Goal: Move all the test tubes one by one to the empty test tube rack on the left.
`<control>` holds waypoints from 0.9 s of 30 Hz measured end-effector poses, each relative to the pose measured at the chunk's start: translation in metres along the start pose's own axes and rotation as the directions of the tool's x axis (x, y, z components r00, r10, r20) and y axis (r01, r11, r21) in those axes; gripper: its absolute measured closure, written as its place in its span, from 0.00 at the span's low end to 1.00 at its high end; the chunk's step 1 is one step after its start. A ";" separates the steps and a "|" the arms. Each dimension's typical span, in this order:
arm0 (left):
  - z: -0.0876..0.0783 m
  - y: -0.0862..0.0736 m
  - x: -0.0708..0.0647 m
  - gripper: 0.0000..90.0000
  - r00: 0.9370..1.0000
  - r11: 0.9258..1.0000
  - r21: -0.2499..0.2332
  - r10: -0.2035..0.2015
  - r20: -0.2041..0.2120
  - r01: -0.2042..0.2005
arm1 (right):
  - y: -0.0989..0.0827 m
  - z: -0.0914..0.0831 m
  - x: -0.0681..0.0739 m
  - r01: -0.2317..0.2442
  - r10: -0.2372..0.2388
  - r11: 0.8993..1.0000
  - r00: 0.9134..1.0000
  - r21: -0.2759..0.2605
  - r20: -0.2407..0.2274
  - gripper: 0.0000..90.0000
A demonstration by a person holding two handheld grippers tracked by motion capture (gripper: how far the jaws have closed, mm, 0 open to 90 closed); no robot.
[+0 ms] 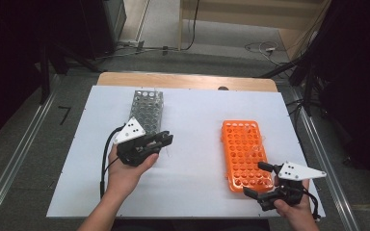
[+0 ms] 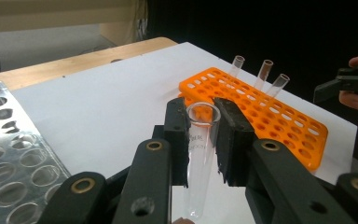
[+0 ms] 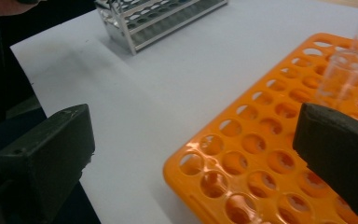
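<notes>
Left claw (image 2: 204,140) grasps a glass tube (image 2: 199,154), plain in its own view; right claw (image 1: 259,179) released beside orange rack (image 1: 243,154).

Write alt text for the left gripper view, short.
The left gripper grips a clear empty test tube upright between its two black fingers. Behind it on the white table lies an orange rack with three tubes standing in its far holes; a metal rack sits at left.
</notes>
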State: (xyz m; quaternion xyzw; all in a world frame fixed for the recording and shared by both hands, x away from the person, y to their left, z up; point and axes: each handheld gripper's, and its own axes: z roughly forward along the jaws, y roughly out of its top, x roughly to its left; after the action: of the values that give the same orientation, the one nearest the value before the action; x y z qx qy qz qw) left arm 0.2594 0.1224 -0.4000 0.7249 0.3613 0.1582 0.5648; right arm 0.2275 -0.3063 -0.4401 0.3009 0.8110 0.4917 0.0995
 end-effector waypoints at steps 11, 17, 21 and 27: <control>0.008 0.005 0.025 0.85 0.999 1.000 0.011 -0.010 -0.033 0.010 | -0.006 -0.009 -0.020 -0.032 0.032 0.999 0.998 -0.015 0.046 0.00; 0.012 0.012 0.038 0.85 0.999 1.000 0.002 -0.025 -0.046 0.025 | -0.008 -0.011 -0.026 -0.041 0.043 0.999 0.997 -0.026 0.057 0.00; 0.013 0.019 0.045 0.85 0.998 1.000 -0.004 -0.023 -0.062 0.022 | -0.009 -0.011 -0.027 -0.048 0.050 0.999 0.997 -0.023 0.063 0.00; 0.017 0.027 0.059 0.85 0.996 0.999 -0.009 -0.032 -0.086 0.032 | -0.010 -0.013 -0.029 -0.051 0.053 0.998 0.996 -0.033 0.068 0.00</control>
State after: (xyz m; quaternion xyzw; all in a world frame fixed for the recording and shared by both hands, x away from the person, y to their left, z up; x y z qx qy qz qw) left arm 0.3205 0.1494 -0.3905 0.7094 0.3961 0.1816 0.5540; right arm 0.2408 -0.3363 -0.4461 0.3371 0.7913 0.4960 0.1191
